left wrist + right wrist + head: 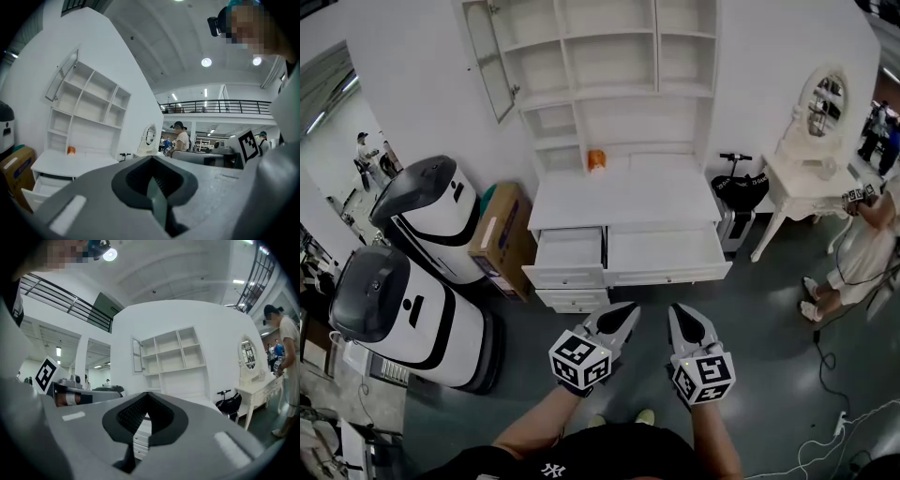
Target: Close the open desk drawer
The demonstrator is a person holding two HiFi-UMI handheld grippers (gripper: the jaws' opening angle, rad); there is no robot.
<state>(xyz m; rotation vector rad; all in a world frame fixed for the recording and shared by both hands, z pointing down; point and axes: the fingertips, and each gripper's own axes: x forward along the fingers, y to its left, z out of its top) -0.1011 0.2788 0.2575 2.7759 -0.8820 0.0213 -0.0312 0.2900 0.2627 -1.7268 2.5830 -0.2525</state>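
Observation:
A white desk (pixel 623 197) with open shelves above it stands ahead of me. Its top row of drawers is pulled out: a small left drawer (pixel 569 255) and a wide right drawer (pixel 667 253), both with nothing visible inside. My left gripper (pixel 622 321) and right gripper (pixel 683 325) hang side by side in front of the desk, apart from it, pointing at the drawer fronts. Both are shut with nothing between the jaws. The left gripper (pixel 151 165) has the desk (pixel 56 164) at the far left of its own view. In its own view, the right gripper (pixel 146 398) faces the desk's lower drawers (pixel 140 439).
Two white and black machines (pixel 422 272) and a cardboard box (pixel 500 234) stand left of the desk. A scooter (pixel 739 187), a white vanity table with mirror (pixel 806 173) and a person (pixel 862 244) are at the right. Cables (pixel 839 427) lie on the floor. A small orange thing (pixel 596 160) sits on the desk.

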